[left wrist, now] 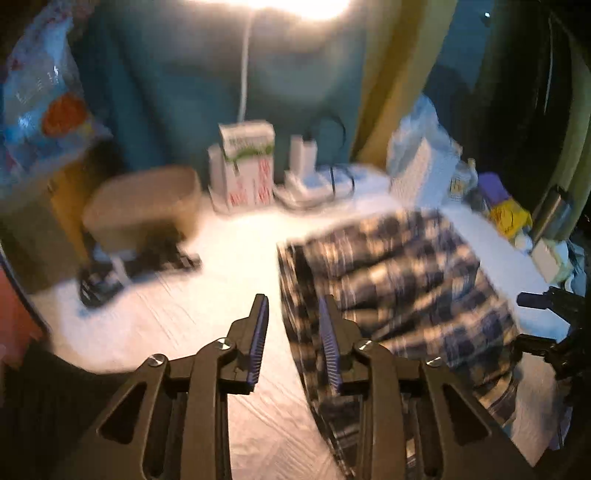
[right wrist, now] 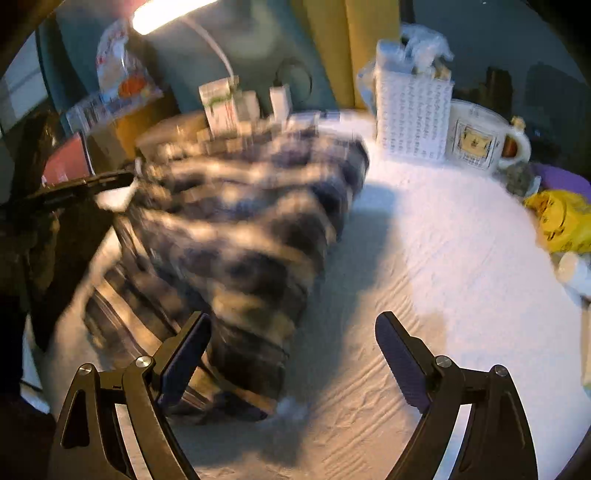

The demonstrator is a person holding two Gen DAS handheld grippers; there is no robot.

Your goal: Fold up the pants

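I see the plaid pants (left wrist: 399, 291) already folded into a thick stack on the white table (left wrist: 221, 314), near the patterned box (right wrist: 413, 118). My left gripper (left wrist: 291, 325) is slightly apart and empty; my right gripper (right wrist: 295, 354) gapes wide, empty. Little seems left.

A lit lamp (left wrist: 295, 5) glares on the teal wall (left wrist: 166, 74) behind a white-covered table (left wrist: 229, 236).

A lived-in home: a mug (right wrist: 476, 142), cartons (left wrist: 245, 162) and lamp-lit clutter crowd the table (right wrist: 443, 258).
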